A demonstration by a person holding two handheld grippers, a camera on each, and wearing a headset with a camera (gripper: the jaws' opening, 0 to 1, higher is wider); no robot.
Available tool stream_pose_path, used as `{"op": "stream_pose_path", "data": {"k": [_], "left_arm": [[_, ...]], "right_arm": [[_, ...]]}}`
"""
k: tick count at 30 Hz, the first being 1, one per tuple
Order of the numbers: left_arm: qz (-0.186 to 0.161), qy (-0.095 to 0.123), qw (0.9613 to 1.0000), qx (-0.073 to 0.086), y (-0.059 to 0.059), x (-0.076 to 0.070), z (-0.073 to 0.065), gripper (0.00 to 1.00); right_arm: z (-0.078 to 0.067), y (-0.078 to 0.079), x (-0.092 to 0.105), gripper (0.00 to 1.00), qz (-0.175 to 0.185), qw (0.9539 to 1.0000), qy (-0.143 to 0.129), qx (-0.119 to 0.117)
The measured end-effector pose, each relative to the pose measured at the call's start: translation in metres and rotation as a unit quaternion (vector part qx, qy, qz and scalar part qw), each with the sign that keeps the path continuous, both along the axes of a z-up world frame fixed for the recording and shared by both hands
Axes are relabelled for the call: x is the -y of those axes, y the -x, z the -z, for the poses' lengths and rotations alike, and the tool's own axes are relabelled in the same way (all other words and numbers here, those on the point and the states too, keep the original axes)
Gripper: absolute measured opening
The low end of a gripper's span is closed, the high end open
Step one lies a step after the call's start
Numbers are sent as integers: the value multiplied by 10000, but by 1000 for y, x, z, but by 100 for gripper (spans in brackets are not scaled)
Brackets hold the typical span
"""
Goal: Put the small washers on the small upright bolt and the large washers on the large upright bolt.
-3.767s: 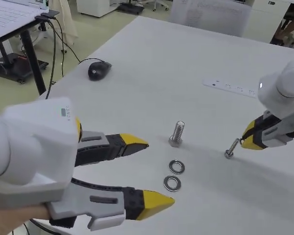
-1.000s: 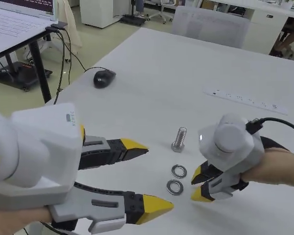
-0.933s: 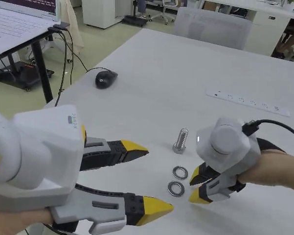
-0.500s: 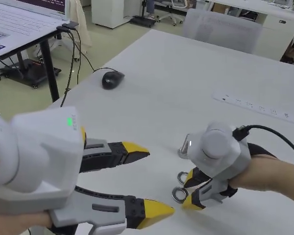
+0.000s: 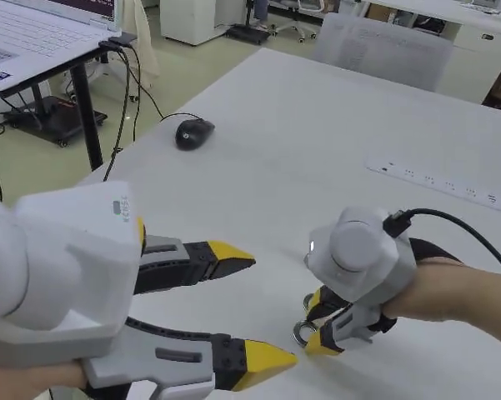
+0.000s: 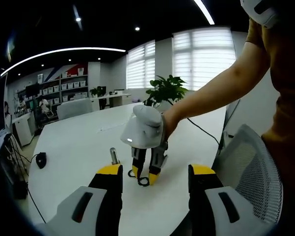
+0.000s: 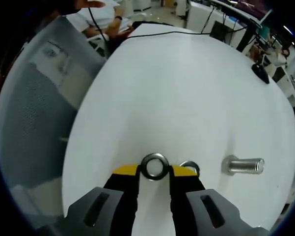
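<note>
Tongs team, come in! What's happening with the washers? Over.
Left tongs open. Right tongs shut on a shiny round steel washer. Second steel washer lies beside it; thick silver threaded bolt stands nearby.

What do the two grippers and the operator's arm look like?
Left gripper: bulky white housing with a small grey marking, grey and black jaws, pointed yellow tips. Right gripper: rounded white housing with a small lit indicator, black cable out the back, same black jaws with yellow tips. The person wears an orange short-sleeved top.
</note>
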State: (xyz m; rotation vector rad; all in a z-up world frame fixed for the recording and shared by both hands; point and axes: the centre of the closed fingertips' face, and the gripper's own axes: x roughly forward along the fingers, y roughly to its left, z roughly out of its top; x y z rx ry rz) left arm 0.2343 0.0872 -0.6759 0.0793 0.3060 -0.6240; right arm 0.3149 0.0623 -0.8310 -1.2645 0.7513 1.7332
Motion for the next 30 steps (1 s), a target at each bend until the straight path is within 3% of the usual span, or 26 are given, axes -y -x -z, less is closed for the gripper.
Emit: {"op": "stream_pose_path", "data": {"k": [7, 18, 25, 30], "left_arm": [[11, -42, 10000, -33, 1, 2, 3, 53], [-7, -58, 10000, -58, 3, 2, 3, 53], [4, -68, 9999, -83, 2, 4, 4, 53], [33, -63, 9999, -81, 0, 5, 4, 53]], "right_arm": [[1, -2, 0, 22, 59, 10000, 26, 25], [-4, 0, 0, 21, 203, 9997, -41, -128], [-24, -8, -1, 21, 214, 9996, -200, -30], [-52, -31, -7, 21, 283, 9984, -443, 194]]}}
